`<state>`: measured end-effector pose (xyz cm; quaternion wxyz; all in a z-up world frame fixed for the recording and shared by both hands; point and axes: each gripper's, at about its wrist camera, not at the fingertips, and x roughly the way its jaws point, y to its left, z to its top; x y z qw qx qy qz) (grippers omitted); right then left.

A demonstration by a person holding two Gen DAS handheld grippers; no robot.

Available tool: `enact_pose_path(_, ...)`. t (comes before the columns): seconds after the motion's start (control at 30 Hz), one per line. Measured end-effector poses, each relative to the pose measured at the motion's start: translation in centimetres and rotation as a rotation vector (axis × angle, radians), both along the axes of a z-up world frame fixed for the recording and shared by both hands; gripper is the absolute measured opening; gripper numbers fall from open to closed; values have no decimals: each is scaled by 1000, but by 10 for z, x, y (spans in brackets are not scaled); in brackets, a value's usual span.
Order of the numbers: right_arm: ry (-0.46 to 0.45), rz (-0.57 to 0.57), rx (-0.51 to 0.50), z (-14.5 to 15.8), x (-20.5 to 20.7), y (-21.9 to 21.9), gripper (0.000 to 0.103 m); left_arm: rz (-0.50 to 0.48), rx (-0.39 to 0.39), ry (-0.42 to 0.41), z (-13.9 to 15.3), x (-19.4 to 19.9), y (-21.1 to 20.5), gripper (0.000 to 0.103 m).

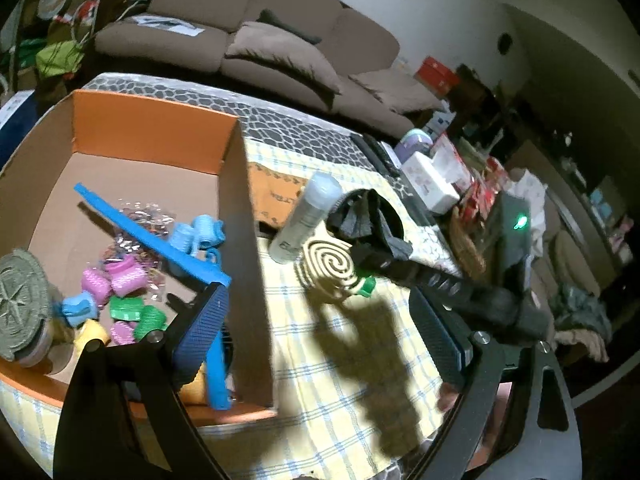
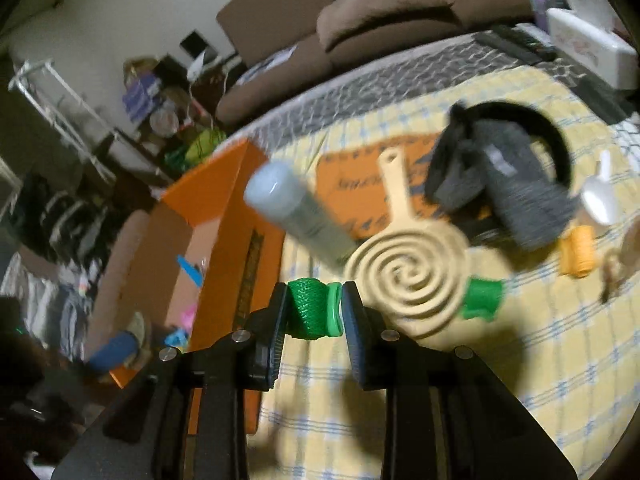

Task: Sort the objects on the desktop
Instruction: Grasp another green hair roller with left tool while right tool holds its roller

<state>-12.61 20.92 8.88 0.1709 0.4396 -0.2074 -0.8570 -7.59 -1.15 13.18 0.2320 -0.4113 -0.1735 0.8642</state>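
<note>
My right gripper [image 2: 313, 309] is shut on a green hair roller [image 2: 314, 307], held above the checked cloth beside the orange cardboard box [image 2: 208, 216]. A second green roller [image 2: 482, 298], a beige spiral paddle [image 2: 404, 272], a grey-white bottle [image 2: 304, 216], a black-grey cloth item [image 2: 504, 176], a yellow roller [image 2: 578, 256] and a white scoop [image 2: 600, 196] lie on the cloth. My left gripper [image 1: 324, 328] is open over the box's right wall [image 1: 244, 240]. The box holds several coloured rollers [image 1: 124, 276] and a blue comb [image 1: 152, 236].
A grey round lid [image 1: 18, 304] sits at the box's left edge. A white box [image 1: 430, 184] and clutter stand at the table's far right. An orange flat lid [image 1: 272, 196] lies behind the bottle. A brown sofa [image 1: 240, 40] is beyond the table.
</note>
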Motion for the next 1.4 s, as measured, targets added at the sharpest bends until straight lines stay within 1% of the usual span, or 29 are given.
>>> enact_pose_path(0.1,14,-41,-11,8,1,22,27,-28,-44,26,0,5,21,91)
enact_pose_path(0.27,16,-91,-20,12,6,53,27,-91,-127,78,-4,13,62,91)
enact_pose_path(0.37,23,-115,-28,16,10,69,27,-149,-190,79,-15,16,91,91)
enact_pose_path(0.4,26,-121,-31,17,9,75,27,-164,-229,80,-20,17,103,91)
enact_pose_path(0.5,31,-139,-42,20,11,91,27,-180,-302,72,-35,14,132,87)
enact_pose_path(0.67,37,-154,-57,22,16,108,27,-195,-320,31,-61,6,168,73)
enact_pose_path(0.73,40,-161,-71,23,17,114,27,-204,-325,13,-72,1,178,66)
enact_pose_path(0.8,41,-165,-81,23,18,120,27,-204,-335,-4,-82,-5,187,63)
enact_pose_path(1.13,40,-181,-112,21,19,138,28,-147,-368,-41,-111,-40,205,63)
enact_pose_path(1.27,40,-177,-111,21,20,139,28,-105,-366,-51,-115,-45,207,63)
enact_pose_path(1.4,41,-177,-111,22,20,140,28,-67,-406,-46,-116,-50,219,61)
